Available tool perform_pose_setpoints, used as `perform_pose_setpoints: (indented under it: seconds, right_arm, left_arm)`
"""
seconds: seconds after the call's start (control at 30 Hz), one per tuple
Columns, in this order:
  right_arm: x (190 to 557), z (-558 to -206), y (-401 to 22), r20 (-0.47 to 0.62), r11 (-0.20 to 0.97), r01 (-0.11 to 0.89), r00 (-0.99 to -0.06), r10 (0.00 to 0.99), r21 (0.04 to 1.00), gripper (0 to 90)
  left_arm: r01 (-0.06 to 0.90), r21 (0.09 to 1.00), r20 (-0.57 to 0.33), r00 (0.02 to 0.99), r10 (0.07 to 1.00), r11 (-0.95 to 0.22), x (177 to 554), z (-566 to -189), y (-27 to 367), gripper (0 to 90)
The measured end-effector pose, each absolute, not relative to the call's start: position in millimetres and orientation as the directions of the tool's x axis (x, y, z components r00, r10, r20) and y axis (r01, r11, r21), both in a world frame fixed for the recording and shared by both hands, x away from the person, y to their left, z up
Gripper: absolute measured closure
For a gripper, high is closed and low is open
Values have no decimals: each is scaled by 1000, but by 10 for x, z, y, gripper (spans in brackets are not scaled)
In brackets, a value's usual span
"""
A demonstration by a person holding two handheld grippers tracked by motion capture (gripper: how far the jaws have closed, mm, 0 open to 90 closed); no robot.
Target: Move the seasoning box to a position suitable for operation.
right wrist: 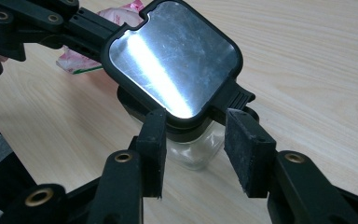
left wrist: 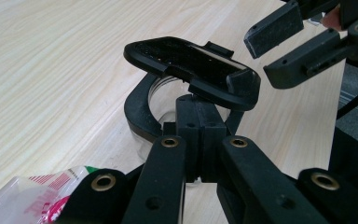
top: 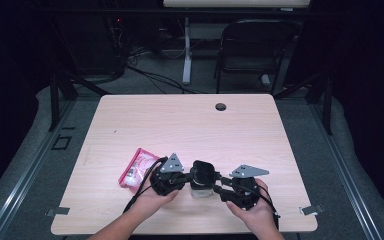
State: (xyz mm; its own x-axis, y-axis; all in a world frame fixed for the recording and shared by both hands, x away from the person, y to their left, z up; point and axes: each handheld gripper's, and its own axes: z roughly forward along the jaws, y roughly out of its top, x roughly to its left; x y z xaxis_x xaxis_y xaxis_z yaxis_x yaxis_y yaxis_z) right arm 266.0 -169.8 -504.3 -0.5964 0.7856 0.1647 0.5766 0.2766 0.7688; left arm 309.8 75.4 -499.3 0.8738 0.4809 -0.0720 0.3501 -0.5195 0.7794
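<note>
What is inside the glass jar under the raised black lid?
Through the mouth of the glass jar, under the tilted lid, only clear wall and the table show; nothing is visible inside. The left gripper hides its bottom.

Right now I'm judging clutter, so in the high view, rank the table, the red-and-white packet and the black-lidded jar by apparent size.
1. table, by far the largest.
2. red-and-white packet.
3. black-lidded jar; the tongs partly cover it, so its place after the packet is uncertain.

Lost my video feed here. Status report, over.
Left gripper shut on jar's hinge. Right gripper open, jaws flanking the lid, not gripping. Glass jar upright, lid flipped up. Pink packet left of jar, clear.
</note>
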Motion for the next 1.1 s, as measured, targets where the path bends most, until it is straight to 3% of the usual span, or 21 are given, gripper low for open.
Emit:
perform_pose_setpoints:
  seconds: [0.13, 0.57, 0.93, 1.1]
  right_arm:
    - [2650, -5040, -1673, 156, 291, 576, -602, 783, 764, 584]
    - [2645, -5089, -1436, 64, 316, 528, -581, 811, 789, 442]
    - [2664, -5112, -1467, 88, 288, 549, -559, 825, 785, 548]
    - [2662, -5124, -1476, 94, 281, 550, -556, 826, 786, 528]
  left_arm:
    - [351, 778, -78, 877, 475, -522, 3100, -4979, 735, 900]
    - [335, 794, -90, 889, 448, -507, 3035, -4914, 663, 900]
    - [335, 793, -86, 888, 452, -508, 3033, -4941, 667, 900]
    - [334, 798, -87, 888, 452, -502, 3027, -4929, 673, 900]
